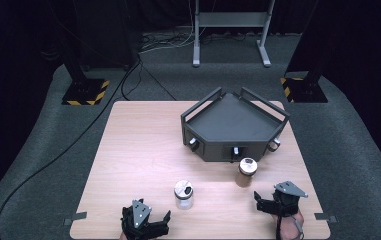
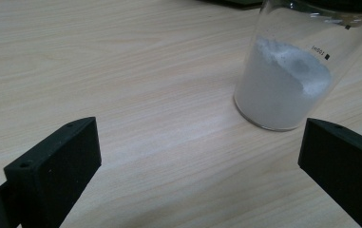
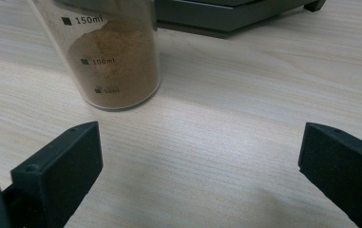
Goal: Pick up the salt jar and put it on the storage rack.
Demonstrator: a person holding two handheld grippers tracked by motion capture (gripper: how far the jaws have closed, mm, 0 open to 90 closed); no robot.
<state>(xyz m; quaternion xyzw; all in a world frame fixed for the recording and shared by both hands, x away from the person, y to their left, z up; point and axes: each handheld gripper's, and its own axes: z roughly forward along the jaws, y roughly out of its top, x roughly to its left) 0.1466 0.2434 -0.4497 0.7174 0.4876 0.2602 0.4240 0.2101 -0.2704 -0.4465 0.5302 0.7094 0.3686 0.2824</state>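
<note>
On the wood table (image 1: 128, 165) two jars, white (image 1: 183, 194) and brown (image 1: 246, 172), stand upright. Both grippers, left (image 1: 153, 222) and right (image 1: 264, 204), gape wide, empty. Dark carpet surrounds

Wooden table (image 1: 138, 160), grey tray (image 1: 233, 122), floor cables (image 1: 53, 160), metal stand (image 1: 230, 20)

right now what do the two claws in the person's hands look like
Both are matte black handheld tools. The left claw and right claw each carry a grey three-cornered plate on top. In the gripper views each has two blocky, flat-faced black jaws with a small hole near the tip. A black cable or strap runs over the right hand. No sleeves are visible.
</note>
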